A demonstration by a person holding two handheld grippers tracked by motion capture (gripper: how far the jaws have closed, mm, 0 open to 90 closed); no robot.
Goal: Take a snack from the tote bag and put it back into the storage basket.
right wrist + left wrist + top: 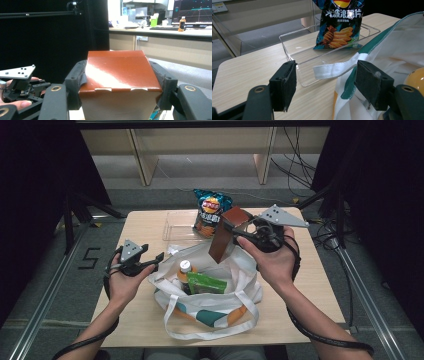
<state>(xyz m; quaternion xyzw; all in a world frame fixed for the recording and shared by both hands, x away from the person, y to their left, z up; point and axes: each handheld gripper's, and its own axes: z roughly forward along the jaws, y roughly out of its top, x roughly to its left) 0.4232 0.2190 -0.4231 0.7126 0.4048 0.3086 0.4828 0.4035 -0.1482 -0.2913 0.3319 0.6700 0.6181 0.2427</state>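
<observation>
Your right hand-held gripper (235,231) clamps a reddish-brown cardboard box (227,234) above the white cloth tote bag (240,287); your left hand-held gripper (156,260) hangs released beside it.

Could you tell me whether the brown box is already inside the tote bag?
Out: the brown box hangs above the tote bag, clamped in the right hand-held gripper.

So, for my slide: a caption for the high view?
Right gripper holds brown box above open tote bag.

Floor mark (89,258): "5"; chip bag (342,23): Chinese characters.
</observation>
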